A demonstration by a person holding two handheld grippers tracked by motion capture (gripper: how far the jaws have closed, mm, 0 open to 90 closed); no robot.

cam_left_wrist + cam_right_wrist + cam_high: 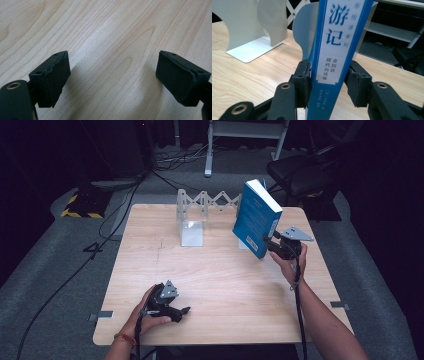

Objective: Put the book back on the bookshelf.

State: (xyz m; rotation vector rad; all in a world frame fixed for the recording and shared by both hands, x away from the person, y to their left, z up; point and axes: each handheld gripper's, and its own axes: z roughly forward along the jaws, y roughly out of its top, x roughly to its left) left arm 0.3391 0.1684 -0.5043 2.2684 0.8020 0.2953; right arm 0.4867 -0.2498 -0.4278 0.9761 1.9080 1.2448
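Observation:
A thick blue book (pixel 257 217) with a white spine label is held tilted above the right side of the wooden table (pixel 215 280). My right gripper (pixel 270 245) is shut on it; in the right gripper view both pads press on the lower part of the book (pixel 334 45) across its spine. Just left of and behind the book stands a white expanding book rack (pixel 192 227) with upright plates (pixel 249 32). Near the table's front edge my left gripper (pixel 181 312) lies low over the bare wood, its jaws open and nothing between them (pixel 112 80).
The rack's zigzag back (pixel 210 200) runs along the table's far edge. Beyond the table, a dark chair (pixel 300 170) stands at back right, cables (pixel 175 162) lie on the grey floor and a black-yellow striped block (pixel 80 206) sits at back left.

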